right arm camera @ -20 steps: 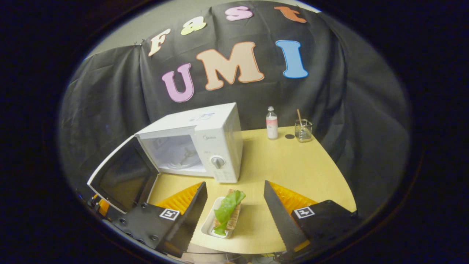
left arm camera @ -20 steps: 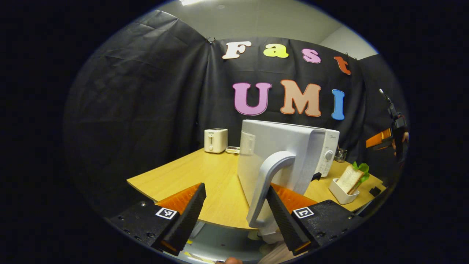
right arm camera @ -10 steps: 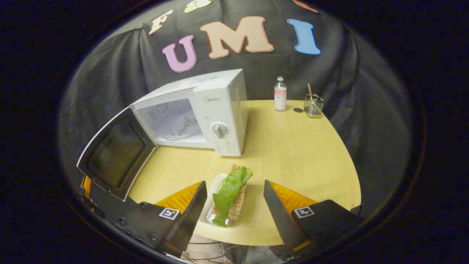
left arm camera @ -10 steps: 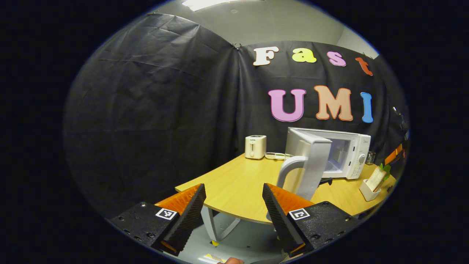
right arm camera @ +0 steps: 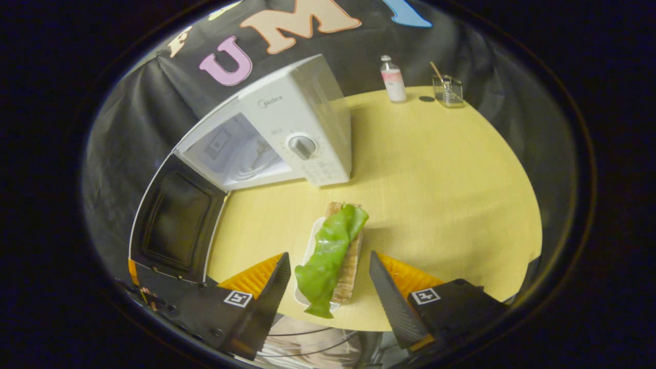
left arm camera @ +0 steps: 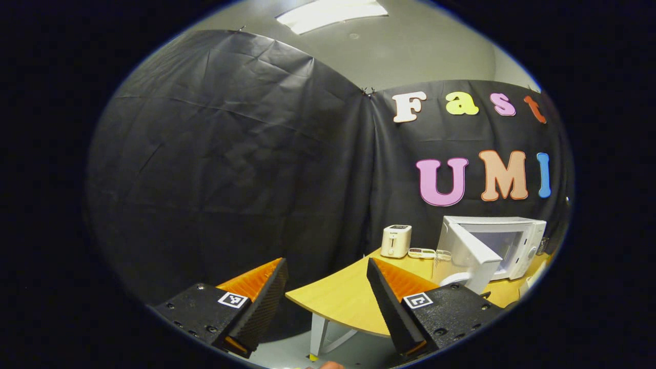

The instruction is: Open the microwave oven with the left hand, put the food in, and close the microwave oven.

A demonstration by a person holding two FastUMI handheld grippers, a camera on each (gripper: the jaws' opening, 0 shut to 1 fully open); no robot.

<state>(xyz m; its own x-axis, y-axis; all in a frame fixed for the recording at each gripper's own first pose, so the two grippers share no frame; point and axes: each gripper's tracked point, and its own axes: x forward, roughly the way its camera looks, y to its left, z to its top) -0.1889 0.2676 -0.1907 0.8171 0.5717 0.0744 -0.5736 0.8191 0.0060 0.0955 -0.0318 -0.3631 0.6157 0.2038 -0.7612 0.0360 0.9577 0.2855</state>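
The white microwave (right arm camera: 302, 128) stands on the yellow table (right arm camera: 435, 174) with its door (right arm camera: 177, 220) swung wide open to the left and its cavity bare. In front of it a sandwich with green lettuce (right arm camera: 333, 251) sits in a small white tray (right arm camera: 307, 256). My right gripper (right arm camera: 328, 302) is open, its fingers either side of the near end of the sandwich, above it. My left gripper (left arm camera: 325, 302) is open with nothing between its fingers, well back from the table; the microwave (left arm camera: 505, 246) and its open door (left arm camera: 469, 256) lie far off to its right.
A small bottle (right arm camera: 393, 79) and a glass holder with a stick (right arm camera: 447, 89) stand at the table's far edge. A white toaster (left arm camera: 395, 241) and a small flat item (left arm camera: 421, 252) sit on the far left part of the table (left arm camera: 343, 302), whose leg (left arm camera: 320, 333) shows below.
My left gripper has let go of the door handle and drawn back and to the left, away from the table. My right gripper has come down closer over the sandwich.
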